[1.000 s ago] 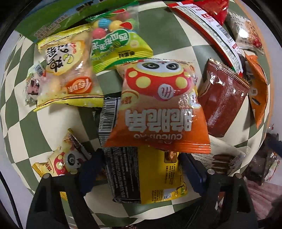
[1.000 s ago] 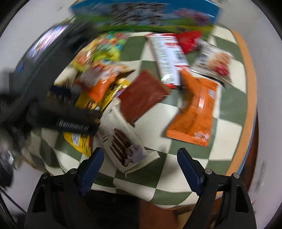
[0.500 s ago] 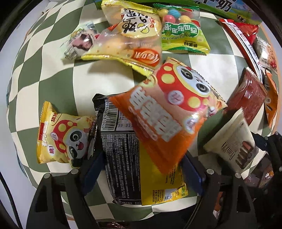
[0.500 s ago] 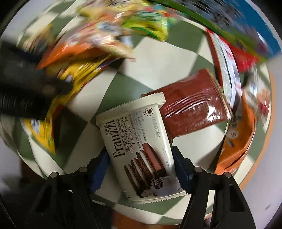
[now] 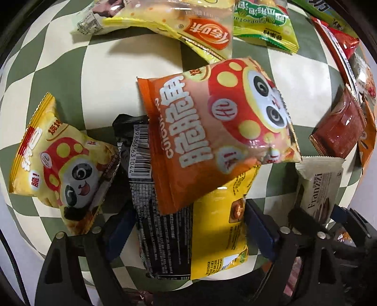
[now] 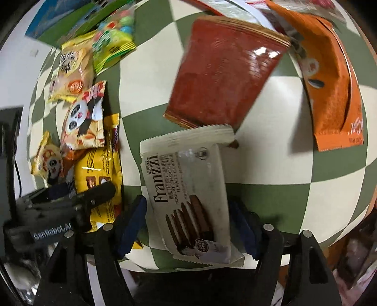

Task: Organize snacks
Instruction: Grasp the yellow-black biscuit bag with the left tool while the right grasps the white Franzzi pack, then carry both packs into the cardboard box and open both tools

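One checkered tablecloth (image 5: 113, 70), green and cream, lies under everything. At its far left edge in the right wrist view stands one blue and green box (image 6: 54, 21).

On the cloth, counted by kind: one dark red packet (image 6: 226, 73) in the middle, with one long orange packet (image 6: 334, 94) to its right. One black and yellow packet (image 5: 188, 235) lies near the left gripper (image 5: 188, 226), whose two blue-padded fingers (image 5: 120, 226) stand on either side of it, touching or nearly touching its edges; whether they press it cannot be told. One orange panda bag (image 5: 216, 131) rests on top of that packet, tilted. One white cookie packet (image 6: 188, 200), printed Franzzi, lies with its far end touching the dark red packet; the right gripper (image 6: 188, 226) has its fingers just beside both long edges, and a firm clamp cannot be told.

One yellow panda bag (image 5: 61, 164) lies left of the black and yellow packet. Far off lie one clear yellow bag (image 5: 179, 26) and one green candy bag (image 5: 261, 26), side by side.
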`<state>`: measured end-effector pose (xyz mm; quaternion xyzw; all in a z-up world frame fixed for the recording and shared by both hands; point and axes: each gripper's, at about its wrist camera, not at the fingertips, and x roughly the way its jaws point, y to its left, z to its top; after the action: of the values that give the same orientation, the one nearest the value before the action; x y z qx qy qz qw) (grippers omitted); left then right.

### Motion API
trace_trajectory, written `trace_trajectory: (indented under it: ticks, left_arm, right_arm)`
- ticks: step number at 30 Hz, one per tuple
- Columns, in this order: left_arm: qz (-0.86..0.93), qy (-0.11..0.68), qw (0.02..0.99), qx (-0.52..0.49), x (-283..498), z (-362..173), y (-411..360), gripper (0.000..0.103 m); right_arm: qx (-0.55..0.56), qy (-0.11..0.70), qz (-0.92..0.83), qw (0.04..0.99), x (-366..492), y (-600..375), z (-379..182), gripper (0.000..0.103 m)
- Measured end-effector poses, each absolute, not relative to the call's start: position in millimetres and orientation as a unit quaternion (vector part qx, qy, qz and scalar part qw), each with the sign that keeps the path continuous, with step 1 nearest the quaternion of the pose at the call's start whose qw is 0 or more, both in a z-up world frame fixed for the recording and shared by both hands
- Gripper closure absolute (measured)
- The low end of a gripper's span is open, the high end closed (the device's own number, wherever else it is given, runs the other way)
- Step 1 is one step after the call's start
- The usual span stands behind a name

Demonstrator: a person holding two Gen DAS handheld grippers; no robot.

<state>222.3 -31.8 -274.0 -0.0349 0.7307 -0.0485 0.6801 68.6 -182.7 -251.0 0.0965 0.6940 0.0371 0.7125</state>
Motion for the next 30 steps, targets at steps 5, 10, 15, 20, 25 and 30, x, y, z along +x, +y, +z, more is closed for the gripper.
trace_trajectory:
  ticks: [5, 10, 15, 20, 25, 30]
  left_arm:
    - [-0.034, 0.716, 0.696, -0.030, 206, -249, -22, 0.019]
    - [-0.031, 0.709, 0.705, -0.021, 184, -220, -33, 0.019]
    - [-0.048, 0.710, 0.702, -0.036, 142, -203, -44, 0.020]
    - [-0.058, 0.712, 0.698, -0.048, 121, -192, -45, 0.020]
    - [-0.062, 0.695, 0.713, -0.068, 125, -163, -29, 0.020]
    - [-0.076, 0.655, 0.745, -0.101, 132, -92, -20, 0.021]
  right_arm:
    - [0.049, 0.681, 0.014, 0.730, 62, -158, -263, 0.032]
    - [0.005, 0.671, -0.002, 0.742, 51, -127, -281, 0.043]
    - [0.036, 0.667, -0.003, 0.744, 39, -143, -271, 0.043]
    - [0.057, 0.655, 0.005, 0.754, 23, -173, -253, 0.043]
    - [0.098, 0.646, 0.017, 0.756, 20, -219, -212, 0.043]
    - [0.127, 0.626, 0.046, 0.768, 48, -253, -154, 0.043]
